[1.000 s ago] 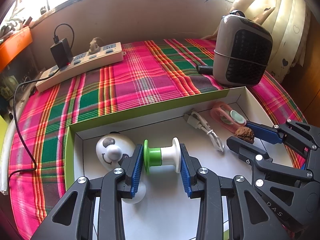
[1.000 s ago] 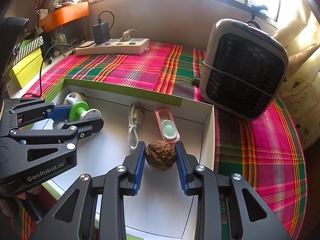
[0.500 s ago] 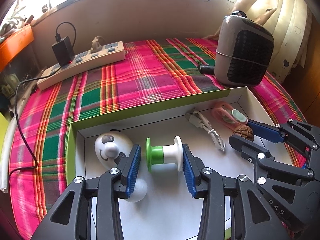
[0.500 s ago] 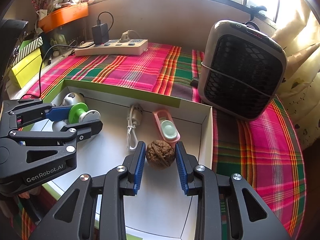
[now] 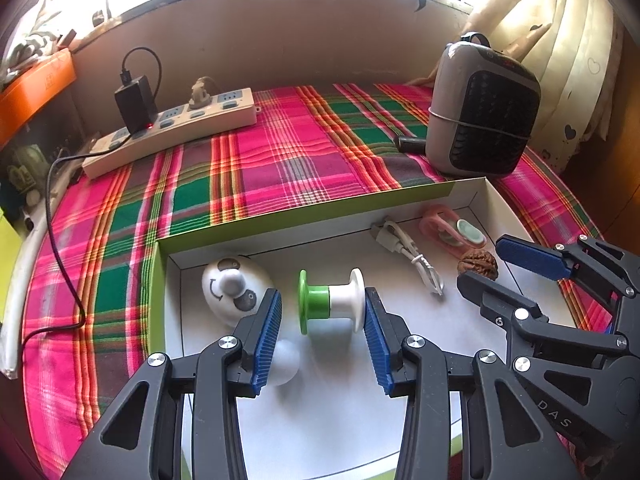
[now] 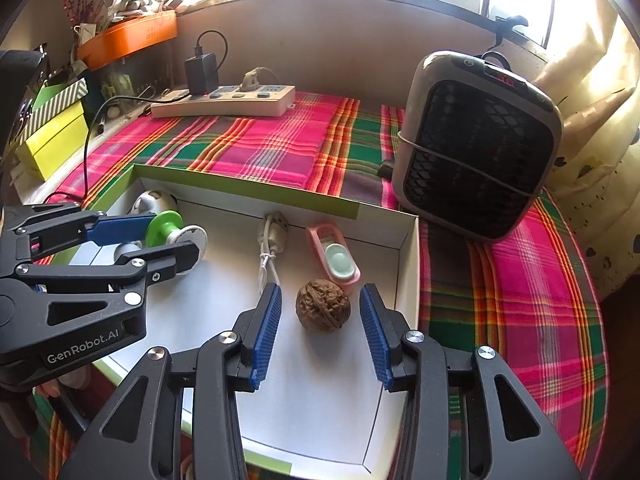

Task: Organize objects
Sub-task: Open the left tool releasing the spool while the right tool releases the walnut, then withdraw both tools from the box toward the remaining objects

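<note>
A green and white spool point(image 5: 331, 301) lies on the floor of the white box point(image 5: 320, 420). My left gripper point(image 5: 323, 334) is open around it, its jaws clear of both ends. A walnut point(image 6: 323, 306) lies in the box's right part, and my right gripper point(image 6: 320, 332) is open around it with gaps on both sides. The spool point(image 6: 176, 233) and the left gripper point(image 6: 148, 240) also show in the right wrist view. The walnut point(image 5: 478, 265) and the right gripper point(image 5: 496, 264) show in the left wrist view.
The box also holds a white egg-shaped toy point(image 5: 234, 290), a white cable adapter point(image 5: 400, 244) and a pink case point(image 6: 334, 256). A grey heater point(image 6: 476, 160) stands right of the box on the plaid cloth. A power strip point(image 5: 172, 130) lies at the back.
Both grippers have opened. The left let go of the spool and the right let go of the walnut; both objects now rest on the box floor.
</note>
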